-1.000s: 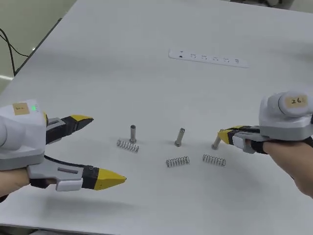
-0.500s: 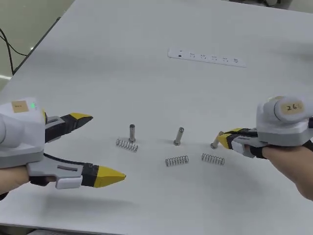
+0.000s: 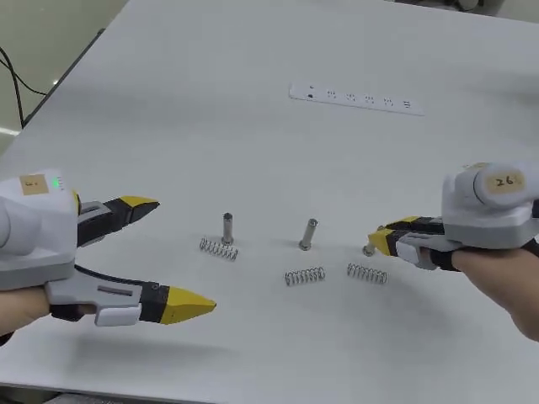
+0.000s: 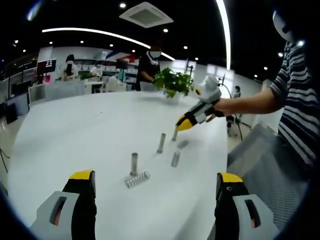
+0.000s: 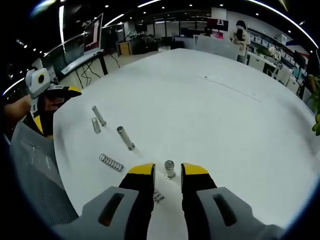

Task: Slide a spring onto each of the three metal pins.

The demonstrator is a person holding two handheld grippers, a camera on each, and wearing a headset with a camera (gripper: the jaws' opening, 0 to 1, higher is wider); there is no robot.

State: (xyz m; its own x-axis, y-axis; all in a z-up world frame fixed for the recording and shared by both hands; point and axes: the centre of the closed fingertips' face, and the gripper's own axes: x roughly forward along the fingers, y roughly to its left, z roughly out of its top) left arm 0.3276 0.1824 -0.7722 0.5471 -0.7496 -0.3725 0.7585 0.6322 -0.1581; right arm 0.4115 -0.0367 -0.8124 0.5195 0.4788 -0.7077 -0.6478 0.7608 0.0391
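White tabletop (image 3: 278,151) in a brightly lit open-plan office, a power strip (image 3: 354,98) lying toward its far side, as a person with a hand-held gripper in each hand sets about sliding springs onto three metal pins. None of the springs is on a pin yet. The left pin (image 3: 227,227), middle pin (image 3: 308,235) and right pin (image 5: 170,169) stand bare in a row. The left spring (image 3: 219,248), middle spring (image 3: 305,276) and right spring (image 3: 367,273) lie flat on the surface just in front of them, one near each pin. The right hand-held gripper (image 5: 168,172) has its jaws parted only narrowly, with the right pin standing between the yellow tips. A sliver of gap shows on either side, so the pin appears not to be clamped, and the jaws carry nothing. The left hand-held gripper (image 3: 164,252) hovers well to the side of the left pin, jaws spread wide and empty. By the look of it the job is at its very start, with a first grasp apparently being lined up on the right pin and all three springs left to fit.
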